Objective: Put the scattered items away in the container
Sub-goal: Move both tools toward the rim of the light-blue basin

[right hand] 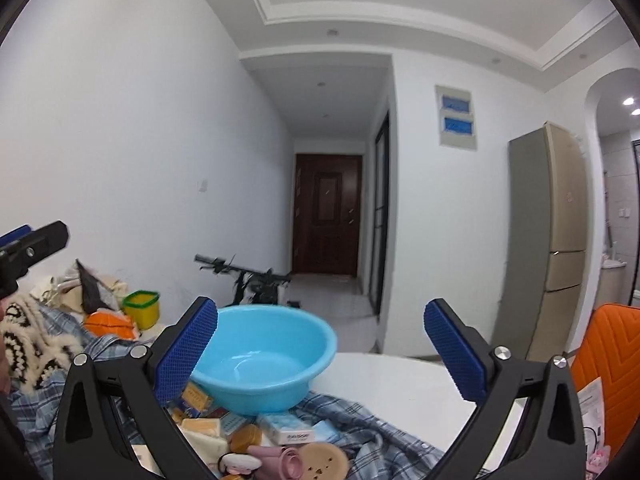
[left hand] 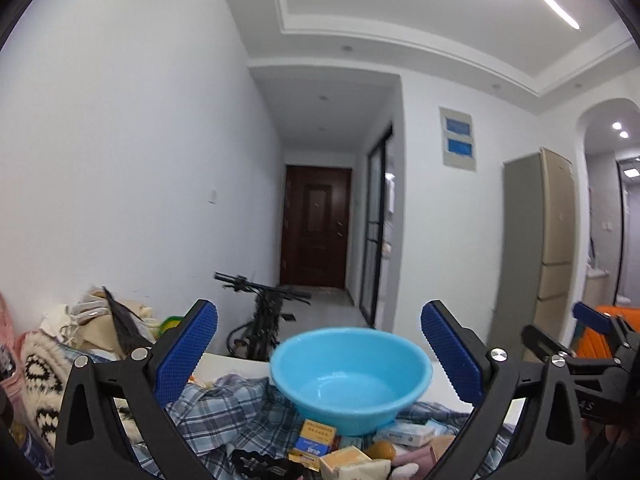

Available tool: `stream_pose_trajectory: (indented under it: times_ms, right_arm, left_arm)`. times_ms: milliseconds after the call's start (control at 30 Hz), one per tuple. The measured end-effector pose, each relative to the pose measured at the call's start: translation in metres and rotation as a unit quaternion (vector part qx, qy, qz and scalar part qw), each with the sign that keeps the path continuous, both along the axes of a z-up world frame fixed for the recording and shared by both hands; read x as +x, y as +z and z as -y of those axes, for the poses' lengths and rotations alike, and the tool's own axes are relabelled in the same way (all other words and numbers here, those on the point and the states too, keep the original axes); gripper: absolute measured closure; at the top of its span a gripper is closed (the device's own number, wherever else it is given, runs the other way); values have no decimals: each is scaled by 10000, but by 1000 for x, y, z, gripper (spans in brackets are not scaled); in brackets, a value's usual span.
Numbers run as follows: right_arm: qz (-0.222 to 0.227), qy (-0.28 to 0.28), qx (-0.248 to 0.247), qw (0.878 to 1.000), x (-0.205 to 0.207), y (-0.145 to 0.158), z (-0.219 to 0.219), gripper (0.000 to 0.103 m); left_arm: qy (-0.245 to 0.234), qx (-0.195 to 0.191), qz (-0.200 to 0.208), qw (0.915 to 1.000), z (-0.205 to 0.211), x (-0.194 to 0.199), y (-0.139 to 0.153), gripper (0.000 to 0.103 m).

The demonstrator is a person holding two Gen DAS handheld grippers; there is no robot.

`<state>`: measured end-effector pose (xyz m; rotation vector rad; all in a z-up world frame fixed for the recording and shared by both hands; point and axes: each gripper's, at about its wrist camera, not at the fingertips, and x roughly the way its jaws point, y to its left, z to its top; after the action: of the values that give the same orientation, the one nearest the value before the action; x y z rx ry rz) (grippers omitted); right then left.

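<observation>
A light blue plastic basin (left hand: 350,376) (right hand: 264,356) stands empty on a plaid cloth (left hand: 232,412) (right hand: 372,428) on a white table (right hand: 400,376). Several small items lie in front of it: a yellow and blue box (left hand: 314,438), pale soap-like blocks (left hand: 348,462) (right hand: 200,426), a light blue pack (right hand: 290,428), a round tan lid (right hand: 324,460) and a pink piece (right hand: 288,460). My left gripper (left hand: 320,352) hangs open above the items, the basin showing between its fingers. My right gripper (right hand: 320,352) is open too, to the basin's right.
A heap of clothes and knitwear (left hand: 60,360) (right hand: 36,344) lies at the left with a green and yellow bucket (right hand: 142,308). An orange chair (right hand: 608,356) stands at the right. A bicycle (left hand: 264,316), a hallway door (left hand: 316,224) and a tall fridge (right hand: 556,236) stand beyond.
</observation>
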<state>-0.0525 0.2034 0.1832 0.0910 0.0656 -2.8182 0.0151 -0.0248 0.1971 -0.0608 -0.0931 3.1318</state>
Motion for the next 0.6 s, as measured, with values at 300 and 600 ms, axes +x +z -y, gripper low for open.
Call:
stream_pose_trajectory:
  times_ms: [300, 600]
  right_arm:
    - [1763, 759, 263, 9810, -82, 33, 23, 0]
    - [3392, 821, 788, 9338, -181, 38, 33, 0]
  left_arm:
    - [-625, -364, 2007, 9770, -14, -107, 13, 0]
    - [-325, -410, 3442, 9374, 2, -205, 13, 0]
